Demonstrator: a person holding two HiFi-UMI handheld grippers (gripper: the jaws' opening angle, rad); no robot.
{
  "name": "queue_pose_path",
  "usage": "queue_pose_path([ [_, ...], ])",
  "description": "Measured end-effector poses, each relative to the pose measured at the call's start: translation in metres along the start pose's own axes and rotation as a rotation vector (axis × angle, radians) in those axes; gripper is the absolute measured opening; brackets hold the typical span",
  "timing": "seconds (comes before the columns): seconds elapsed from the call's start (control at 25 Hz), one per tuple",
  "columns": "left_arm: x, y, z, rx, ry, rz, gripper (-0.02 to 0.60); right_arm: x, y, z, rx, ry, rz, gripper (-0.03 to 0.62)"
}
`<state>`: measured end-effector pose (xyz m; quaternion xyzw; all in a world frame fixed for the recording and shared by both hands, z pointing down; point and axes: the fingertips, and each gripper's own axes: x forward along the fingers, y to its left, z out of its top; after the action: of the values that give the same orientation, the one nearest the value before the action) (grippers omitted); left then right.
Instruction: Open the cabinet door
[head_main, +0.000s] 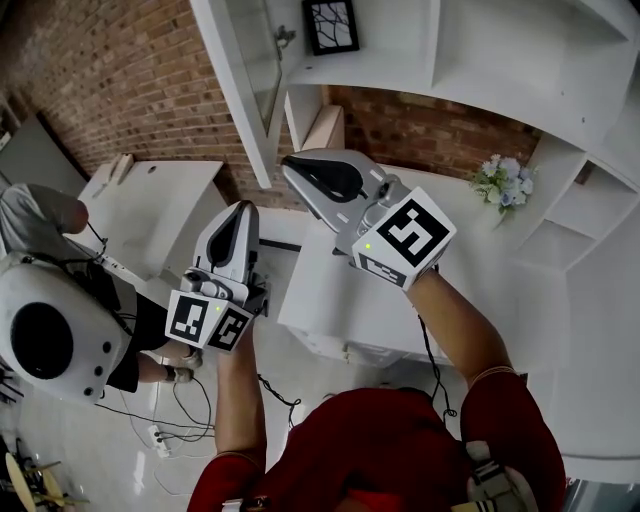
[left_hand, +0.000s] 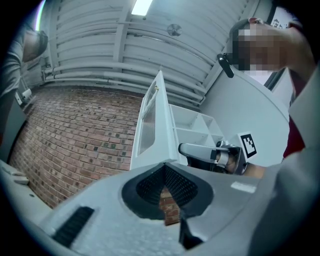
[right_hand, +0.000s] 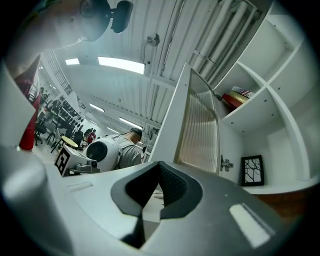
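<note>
Head view: the white cabinet (head_main: 480, 70) hangs overhead, its cabinet door (head_main: 235, 80) already swung out. My right gripper (head_main: 292, 166) is just beside the door's lower edge, jaws pinched together on nothing. My left gripper (head_main: 243, 210) hangs lower, likewise closed and empty, probably to clear the door's swing.

A white cabinet door (head_main: 243, 90) with a glass panel stands swung open in the upper middle of the frame, its lower end against the brick wall (head_main: 120, 70) that fills the upper left. At centre, the right hand-held gripper (head_main: 289, 166) points up and left, its tip just beside the door's lower corner. The left hand-held gripper (head_main: 240, 208) sits lower and further left, apart from the door. A framed picture (head_main: 330, 25) stands on a white shelf (head_main: 390, 70) at the top, flowers (head_main: 503, 183) show at right, and a white bench (head_main: 150, 205) lies at left.
</note>
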<state>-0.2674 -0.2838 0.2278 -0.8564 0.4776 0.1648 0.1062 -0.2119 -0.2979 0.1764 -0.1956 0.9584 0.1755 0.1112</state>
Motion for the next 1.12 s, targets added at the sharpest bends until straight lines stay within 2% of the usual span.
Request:
queue_pose_path([
  [0.48,-0.016,0.005,0.002,0.012,-0.003,0.04,0.002,0.014,0.013,-0.017,0.016,0.013,0.043,0.012],
  [1.12,-0.002,-0.017,-0.008,0.002,0.004,-0.001,0.002,-0.047,-0.016,-0.037,0.032,0.016,-0.076,0.012],
])
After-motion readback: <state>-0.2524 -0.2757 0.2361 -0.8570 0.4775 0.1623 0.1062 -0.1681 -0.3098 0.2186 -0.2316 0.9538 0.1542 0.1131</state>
